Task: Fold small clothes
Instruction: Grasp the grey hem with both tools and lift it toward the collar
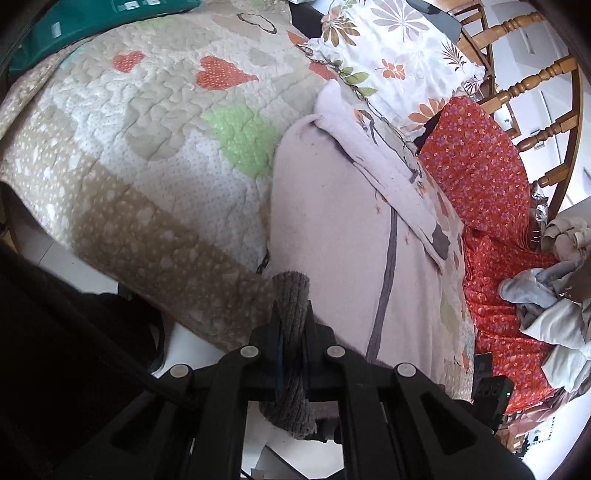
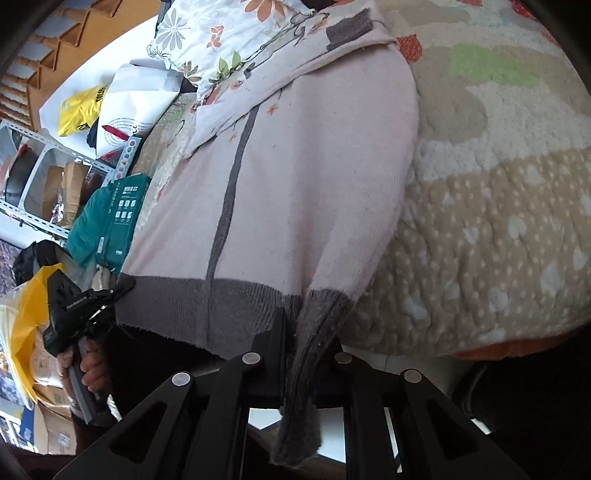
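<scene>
A pale pink knit sweater with a grey ribbed hem and a grey centre line lies spread on a quilted bed cover. It also shows in the right wrist view. My left gripper is shut on one corner of the grey hem. My right gripper is shut on the other hem corner. My left gripper also shows in the right wrist view at the hem's far corner. A sleeve is folded across the top of the sweater.
A floral pillow and a red flowered cloth lie beyond the sweater. A pile of grey and white clothes sits on the red cloth. A wooden chair stands behind. A green box and shelves stand beside the bed.
</scene>
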`<action>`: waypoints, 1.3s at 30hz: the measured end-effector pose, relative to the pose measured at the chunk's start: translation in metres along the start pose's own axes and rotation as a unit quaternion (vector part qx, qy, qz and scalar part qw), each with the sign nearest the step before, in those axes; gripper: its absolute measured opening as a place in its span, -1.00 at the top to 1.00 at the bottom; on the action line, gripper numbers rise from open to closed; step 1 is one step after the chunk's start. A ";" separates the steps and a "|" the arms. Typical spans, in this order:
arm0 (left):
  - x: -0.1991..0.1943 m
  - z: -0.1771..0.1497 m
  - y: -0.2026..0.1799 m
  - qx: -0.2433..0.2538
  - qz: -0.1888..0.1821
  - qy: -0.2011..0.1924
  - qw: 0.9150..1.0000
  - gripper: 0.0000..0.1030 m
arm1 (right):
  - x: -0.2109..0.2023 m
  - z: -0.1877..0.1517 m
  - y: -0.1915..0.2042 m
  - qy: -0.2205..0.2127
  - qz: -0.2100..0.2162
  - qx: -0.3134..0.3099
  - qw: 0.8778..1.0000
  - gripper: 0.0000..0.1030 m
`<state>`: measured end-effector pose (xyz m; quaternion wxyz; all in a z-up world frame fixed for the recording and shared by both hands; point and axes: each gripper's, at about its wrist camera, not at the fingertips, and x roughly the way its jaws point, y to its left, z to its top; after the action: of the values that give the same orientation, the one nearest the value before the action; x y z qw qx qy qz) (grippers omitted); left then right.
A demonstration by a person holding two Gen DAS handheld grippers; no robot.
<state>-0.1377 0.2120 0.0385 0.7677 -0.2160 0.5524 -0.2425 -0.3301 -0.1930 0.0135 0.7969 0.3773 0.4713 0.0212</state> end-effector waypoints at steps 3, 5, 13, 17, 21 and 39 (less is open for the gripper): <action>0.008 0.022 -0.019 0.013 0.001 -0.010 1.000 0.88 | -0.003 0.018 0.008 -0.005 0.001 -0.005 1.000 0.81; 0.015 0.046 -0.038 0.027 0.001 -0.020 0.999 0.88 | -0.012 0.037 0.019 -0.019 -0.004 -0.022 1.000 0.80; 0.074 0.164 -0.099 0.033 0.003 -0.068 0.997 0.88 | -0.033 0.152 0.042 -0.102 -0.019 -0.034 0.994 0.80; 0.110 0.204 -0.111 0.026 0.019 -0.061 0.998 0.88 | -0.012 0.206 0.035 -0.110 -0.026 -0.018 0.993 0.80; 0.138 0.231 -0.117 0.020 0.024 -0.059 0.998 0.87 | 0.007 0.242 0.027 -0.110 -0.036 -0.011 0.993 0.80; 0.194 0.290 -0.160 0.073 0.052 -0.144 0.985 -0.14 | 0.033 0.347 -0.046 -0.174 0.019 0.082 0.981 -0.16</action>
<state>0.1698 -0.0143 0.0763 0.8646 -0.1628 0.4271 -0.2087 -0.0604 -0.4151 0.0550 0.8325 0.4485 0.3179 -0.0683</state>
